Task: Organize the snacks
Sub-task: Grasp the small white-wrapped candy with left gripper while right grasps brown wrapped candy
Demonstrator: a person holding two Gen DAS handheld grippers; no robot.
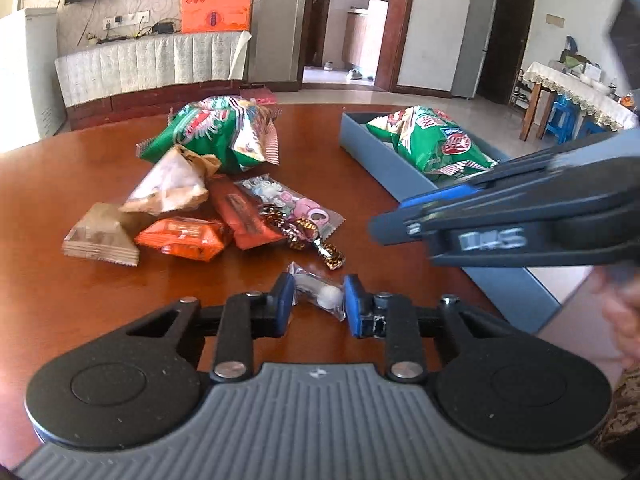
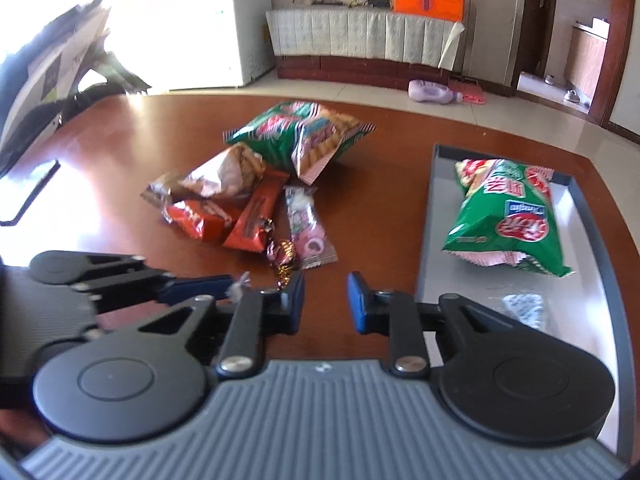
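The left gripper [image 1: 317,302] has its blue pads pressed against both sides of a small clear packet [image 1: 320,294] with something white inside, pinned low on the wooden table [image 1: 80,168]; so the step in hand looks like the pick-up of one more snack for the tray. The right gripper [image 2: 325,300] hangs just to the right of it, jaws standing a little apart with only bare tabletop between them and nothing held. Just ahead of the left gripper lie the gold-patterned wrapped candies [image 1: 316,238], then the pink-and-white sweet packet [image 1: 294,200], the orange wafer packs [image 1: 182,238] and tan triangular bags [image 1: 168,186] to the front left, and farthest off the green chip bag [image 1: 216,132] at the back of the heap. To the right of both grippers the blue-grey tray [image 1: 360,140] runs away along the table edge, already holding another green chip bag [image 2: 508,216] (and, nearer the right gripper, what seems a small pale sachet [image 2: 524,308], too blurred to name). The next move probably calls for lifting the clear packet clear of the table, carrying it rightward past the right gripper without a knock, and releasing it over a bare stretch of tray.
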